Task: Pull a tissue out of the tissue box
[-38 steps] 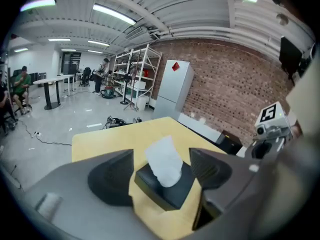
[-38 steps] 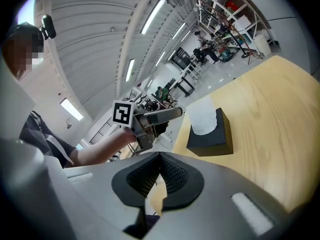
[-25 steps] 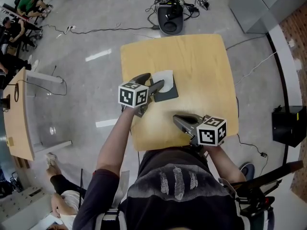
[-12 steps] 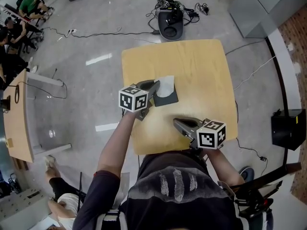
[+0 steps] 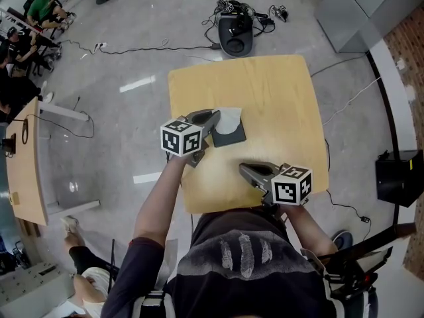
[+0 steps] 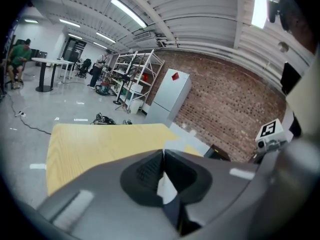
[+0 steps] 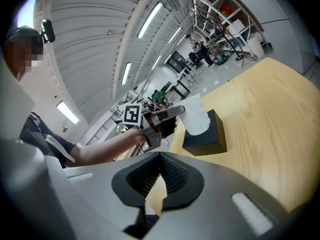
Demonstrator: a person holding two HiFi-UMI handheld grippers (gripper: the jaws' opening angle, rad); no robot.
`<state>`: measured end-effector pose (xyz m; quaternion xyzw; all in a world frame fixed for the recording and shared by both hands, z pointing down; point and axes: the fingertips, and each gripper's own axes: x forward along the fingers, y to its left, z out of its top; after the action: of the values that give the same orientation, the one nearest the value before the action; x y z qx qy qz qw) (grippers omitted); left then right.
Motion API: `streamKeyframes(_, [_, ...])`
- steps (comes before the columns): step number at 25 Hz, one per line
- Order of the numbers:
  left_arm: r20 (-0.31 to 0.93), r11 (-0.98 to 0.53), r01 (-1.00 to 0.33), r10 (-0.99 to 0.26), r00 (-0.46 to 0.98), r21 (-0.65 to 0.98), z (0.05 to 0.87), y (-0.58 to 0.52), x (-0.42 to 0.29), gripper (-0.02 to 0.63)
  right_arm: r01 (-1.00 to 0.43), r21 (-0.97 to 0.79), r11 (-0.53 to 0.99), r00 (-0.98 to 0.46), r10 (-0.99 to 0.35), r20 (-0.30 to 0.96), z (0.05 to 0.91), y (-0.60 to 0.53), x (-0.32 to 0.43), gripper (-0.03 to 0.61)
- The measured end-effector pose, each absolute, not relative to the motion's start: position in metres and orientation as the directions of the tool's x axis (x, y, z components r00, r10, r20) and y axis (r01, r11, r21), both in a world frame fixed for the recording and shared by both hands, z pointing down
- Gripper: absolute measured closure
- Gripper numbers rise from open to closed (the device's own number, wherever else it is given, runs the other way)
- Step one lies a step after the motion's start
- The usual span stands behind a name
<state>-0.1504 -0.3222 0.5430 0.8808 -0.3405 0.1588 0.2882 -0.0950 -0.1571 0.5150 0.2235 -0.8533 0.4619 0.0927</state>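
A dark tissue box stands near the left middle of the light wooden table, with a white tissue rising from its top. My left gripper reaches in from the left and is shut on that tissue. In the left gripper view the tissue shows as a white strip pinched between the closed pads. In the right gripper view the box, the tissue and the left gripper all show. My right gripper hovers over the table's near edge, shut and holding nothing.
A black device with tangled cables lies on the floor beyond the table. Another wooden table stands at the left, a black box at the right. People sit at the far left. Shelving lines the brick wall.
The left gripper's jaws, open around the tissue a second ago, have shut on it. The right gripper has kept still.
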Motion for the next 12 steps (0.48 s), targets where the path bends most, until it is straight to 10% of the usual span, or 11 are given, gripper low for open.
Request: streamKeyframes(12, [0.421,-0.626,-0.685,-0.544,0.726,0.373,0.509,-0.329,-0.148,0.609,-0.459,-0.748,0.479,-0.886,-0.303,0.350,0.514,-0.157,-0.093,0.581])
